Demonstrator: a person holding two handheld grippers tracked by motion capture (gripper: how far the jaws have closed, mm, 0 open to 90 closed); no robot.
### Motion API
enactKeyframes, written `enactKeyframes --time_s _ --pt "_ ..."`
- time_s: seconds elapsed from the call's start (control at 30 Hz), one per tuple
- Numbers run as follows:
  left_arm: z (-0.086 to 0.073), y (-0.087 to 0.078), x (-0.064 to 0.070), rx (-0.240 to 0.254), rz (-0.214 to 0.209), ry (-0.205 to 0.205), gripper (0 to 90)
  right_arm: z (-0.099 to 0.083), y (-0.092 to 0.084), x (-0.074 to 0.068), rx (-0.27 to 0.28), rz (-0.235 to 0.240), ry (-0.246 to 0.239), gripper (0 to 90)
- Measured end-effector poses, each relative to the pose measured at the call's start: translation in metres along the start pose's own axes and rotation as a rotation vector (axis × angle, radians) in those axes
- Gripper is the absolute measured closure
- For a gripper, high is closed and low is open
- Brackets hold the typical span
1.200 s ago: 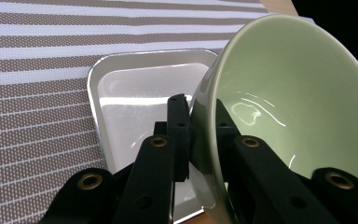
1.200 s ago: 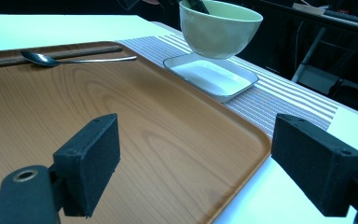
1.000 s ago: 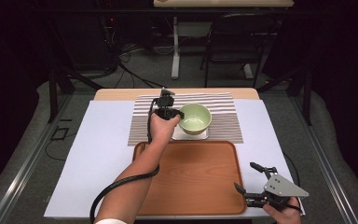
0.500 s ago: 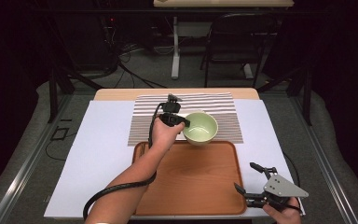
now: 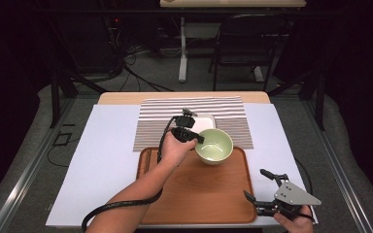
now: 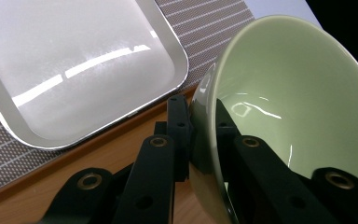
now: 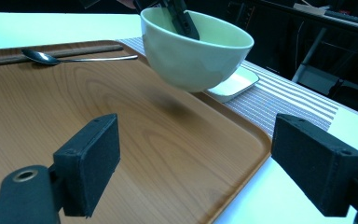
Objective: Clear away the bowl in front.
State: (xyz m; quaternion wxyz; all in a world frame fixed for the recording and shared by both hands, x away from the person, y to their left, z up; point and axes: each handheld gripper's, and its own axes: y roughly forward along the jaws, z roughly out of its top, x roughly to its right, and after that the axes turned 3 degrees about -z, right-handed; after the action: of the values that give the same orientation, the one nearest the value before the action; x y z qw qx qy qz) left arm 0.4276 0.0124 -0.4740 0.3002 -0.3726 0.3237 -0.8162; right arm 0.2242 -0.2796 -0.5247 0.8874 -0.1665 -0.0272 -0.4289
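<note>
Over the far edge of the wooden tray (image 5: 194,194), your left gripper (image 5: 190,136) carries the green bowl (image 5: 214,146), jaws clamped on its rim: one pad inside, one outside, as the left gripper view shows. The bowl (image 7: 193,49) hangs clear of the tray surface, tilted slightly, its shadow on the wood below. Just beyond the tray's far edge, a white rectangular dish (image 6: 70,65) sits on the striped mat (image 5: 233,114). A spoon (image 7: 70,58) lies on the tray along one edge, well apart from the bowl. At the tray's near right corner, your right gripper (image 5: 264,191) rests with jaws spread wide, nothing between them.
</note>
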Motion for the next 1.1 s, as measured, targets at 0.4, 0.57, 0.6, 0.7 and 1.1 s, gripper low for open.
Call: enactKeyframes --time_s 0.4,0.57,0.6,0.7,1.1 --pt "-0.016 0.012 0.008 -0.033 -0.016 0.03 83.0 0.0 0.0 0.0 0.001 0.002 -0.001 15.3" --pt "-0.021 0.018 0.01 -0.042 -0.023 0.04 83.1 0.0 0.0 0.0 0.001 0.002 -0.001 15.3" --pt "-0.022 0.019 0.011 -0.041 -0.024 0.037 83.0 0.0 0.0 0.0 0.001 0.002 -0.002 15.3" --pt "-0.024 0.022 0.012 -0.048 -0.03 0.042 83.0 0.0 0.0 0.0 0.001 0.003 -0.002 15.3" --pt "-0.03 0.034 0.02 -0.059 -0.052 0.046 83.0 0.0 0.0 0.0 0.003 0.003 -0.002 15.3"
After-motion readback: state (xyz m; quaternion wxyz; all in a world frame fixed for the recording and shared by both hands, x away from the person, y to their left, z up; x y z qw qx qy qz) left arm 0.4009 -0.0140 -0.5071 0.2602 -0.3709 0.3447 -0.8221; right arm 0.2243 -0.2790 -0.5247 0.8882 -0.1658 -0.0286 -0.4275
